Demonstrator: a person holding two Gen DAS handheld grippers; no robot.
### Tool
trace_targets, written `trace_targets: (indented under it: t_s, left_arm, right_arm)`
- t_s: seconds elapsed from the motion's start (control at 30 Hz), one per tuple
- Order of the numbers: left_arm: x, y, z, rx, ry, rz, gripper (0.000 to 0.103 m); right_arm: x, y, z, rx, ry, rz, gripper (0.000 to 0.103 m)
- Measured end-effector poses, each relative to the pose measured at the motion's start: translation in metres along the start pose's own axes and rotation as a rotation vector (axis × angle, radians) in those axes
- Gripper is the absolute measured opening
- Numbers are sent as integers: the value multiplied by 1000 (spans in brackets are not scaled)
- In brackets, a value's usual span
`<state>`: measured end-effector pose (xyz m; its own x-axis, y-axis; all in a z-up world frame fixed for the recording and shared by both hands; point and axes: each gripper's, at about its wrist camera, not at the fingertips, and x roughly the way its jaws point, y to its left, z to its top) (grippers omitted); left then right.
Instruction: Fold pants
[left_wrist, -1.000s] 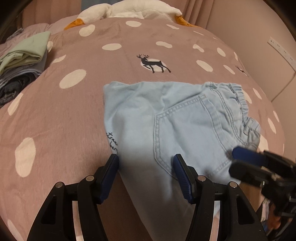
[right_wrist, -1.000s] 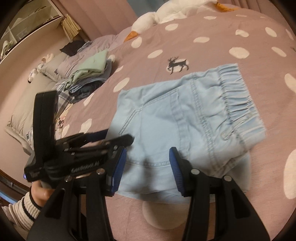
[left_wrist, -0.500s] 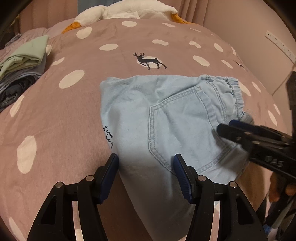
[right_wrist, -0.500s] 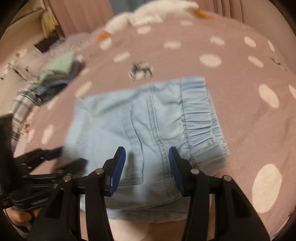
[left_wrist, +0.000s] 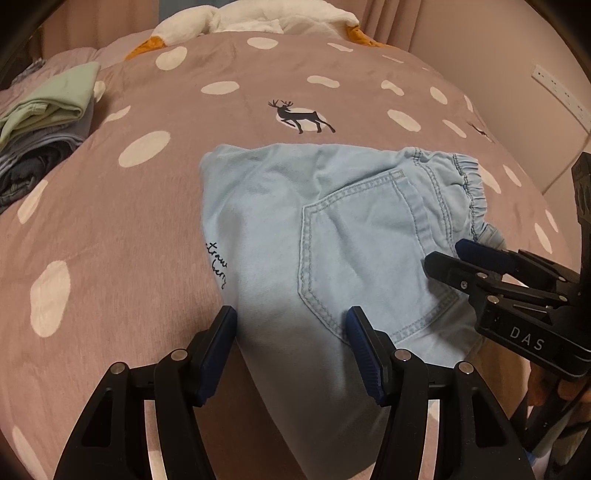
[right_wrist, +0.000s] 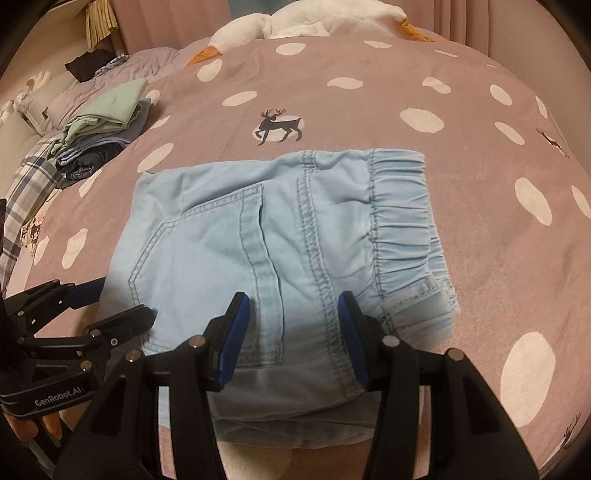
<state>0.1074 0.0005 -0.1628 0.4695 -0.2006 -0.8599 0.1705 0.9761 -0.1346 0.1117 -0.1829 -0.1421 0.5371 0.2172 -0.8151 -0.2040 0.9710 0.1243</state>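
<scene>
Both grippers spread, right gripper (right_wrist: 293, 334) now nearer pants (right_wrist: 280, 236)

I'm looking at the pants (right_wrist: 258, 236), pale blue denim, lying folded into a compact, roughly rectangular bundle on the bed (right_wrist: 369, 110). They're resting flat with the back pocket (left_wrist: 362, 251) facing up, its stitched outline showing clearly. The gathered elastic waistband (right_wrist: 402, 218) is sitting along the right edge. Small black script lettering (left_wrist: 218, 264) is peeking out at the left fold. The near edge is draping over the bed's side.
</scene>
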Motion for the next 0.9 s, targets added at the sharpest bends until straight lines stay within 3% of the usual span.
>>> trace_targets:
  t_s: [0.9]
  left_arm:
    - [-3, -5, -8, 24, 5, 19, 60]
  right_arm:
    - [-1, -1, -3, 14, -15, 26, 51]
